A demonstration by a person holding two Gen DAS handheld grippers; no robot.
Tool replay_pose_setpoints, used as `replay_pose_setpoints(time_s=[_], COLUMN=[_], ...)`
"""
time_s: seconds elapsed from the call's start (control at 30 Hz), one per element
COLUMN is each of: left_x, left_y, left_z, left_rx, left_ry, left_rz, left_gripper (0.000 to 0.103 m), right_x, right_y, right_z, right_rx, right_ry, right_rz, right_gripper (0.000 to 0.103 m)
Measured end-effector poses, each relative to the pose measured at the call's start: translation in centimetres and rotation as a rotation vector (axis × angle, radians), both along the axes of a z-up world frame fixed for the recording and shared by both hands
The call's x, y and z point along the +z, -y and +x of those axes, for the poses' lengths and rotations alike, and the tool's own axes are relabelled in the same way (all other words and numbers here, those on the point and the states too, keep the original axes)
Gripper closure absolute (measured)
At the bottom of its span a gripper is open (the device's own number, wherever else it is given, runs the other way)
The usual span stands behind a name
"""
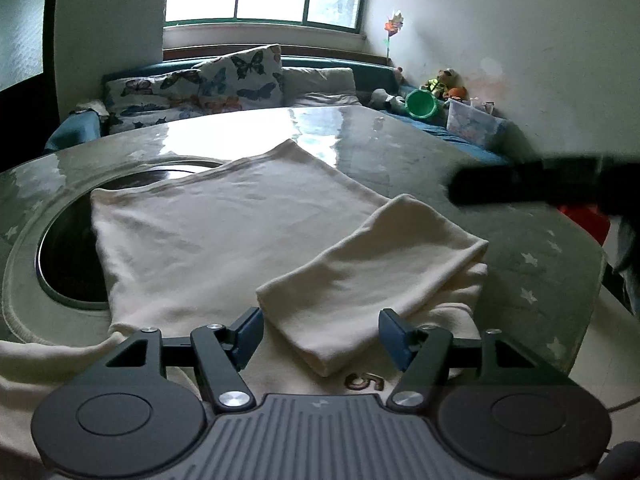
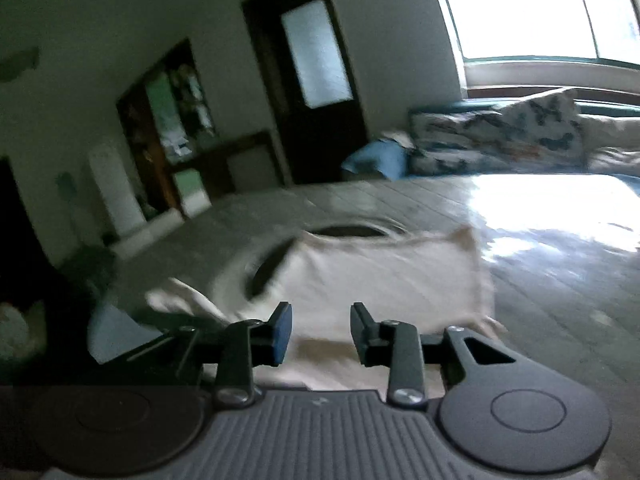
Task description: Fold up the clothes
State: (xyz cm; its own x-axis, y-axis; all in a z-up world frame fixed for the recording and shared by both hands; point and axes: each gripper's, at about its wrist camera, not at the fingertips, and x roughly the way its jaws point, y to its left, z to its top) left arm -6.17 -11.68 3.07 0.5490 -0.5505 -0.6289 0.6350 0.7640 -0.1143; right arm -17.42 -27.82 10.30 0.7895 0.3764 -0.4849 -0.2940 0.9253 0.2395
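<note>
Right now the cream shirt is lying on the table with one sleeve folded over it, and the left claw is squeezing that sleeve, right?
Not quite. In the left wrist view the left claw is open, its fingers on either side of the sleeve, not squeezing it. The cream shirt does lie on the table, sleeve folded over.

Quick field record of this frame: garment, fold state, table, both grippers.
garment: cream cotton top, spread flat on the table
fold state: one sleeve folded inward across the body
table: glossy grey table with a dark round inset, partly covered by the garment
left gripper: open, empty, above the sleeve
right gripper: open, empty, view blurred
</note>
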Motion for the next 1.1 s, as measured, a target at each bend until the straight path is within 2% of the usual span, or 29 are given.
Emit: replay_pose_setpoints(time_s=[0.17, 0.33, 0.47, 0.63, 0.67, 0.7, 0.77, 0.9, 1.07, 1.1], left_x=[-0.1, -0.7, -1.0, -1.0, -1.0, -1.0, -0.8, 0.3, 2.0, 2.2], left_y=[0.3, 0.6, 0.7, 0.5, 0.4, 0.3, 0.4, 0.7, 0.2, 0.1], left_z=[0.9, 1.5, 1.6, 2.2, 2.3, 2.5, 2.4, 1.6, 1.4, 1.4], left_rx=[0.003, 0.006, 0.011, 0.038, 0.043, 0.048, 0.054, 0.052, 0.058, 0.057], left_ry=[-0.004, -0.05, -0.053, -0.06, -0.064, -0.069, -0.054, 0.026, 0.076, 0.076], left_rz=[0.002, 0.007, 0.012, 0.014, 0.01, 0.005, 0.004, 0.014, -0.033, -0.042], left_gripper=[0.036, 0.04, 0.052, 0.083, 0.085, 0.09, 0.091, 0.093, 0.094, 0.093], right_x=[-2.2, -3.8, -5.1, -6.4, -6.4, -6.4, -6.4, -6.3, -6.3, -6.3], right_y=[3.4, 4.2, 4.8, 5.4, 5.3, 5.2, 5.1, 4.8, 4.4, 4.4], right_z=[-0.6, -0.4, -0.2, 0.0, -0.1, -0.2, -0.4, -0.8, -1.2, -1.3], right_rx=[-0.103, -0.14, -0.167, -0.195, -0.196, -0.196, -0.198, -0.2, -0.203, -0.203], right_ry=[-0.092, -0.11, -0.121, -0.13, -0.128, -0.125, -0.12, -0.11, -0.098, -0.096], right_rz=[-0.081, -0.126, -0.162, -0.202, -0.206, -0.209, -0.216, -0.23, -0.247, -0.25], right_gripper=[0.067, 0.066, 0.066, 0.067, 0.069, 0.08, 0.094, 0.1, 0.099, 0.095])
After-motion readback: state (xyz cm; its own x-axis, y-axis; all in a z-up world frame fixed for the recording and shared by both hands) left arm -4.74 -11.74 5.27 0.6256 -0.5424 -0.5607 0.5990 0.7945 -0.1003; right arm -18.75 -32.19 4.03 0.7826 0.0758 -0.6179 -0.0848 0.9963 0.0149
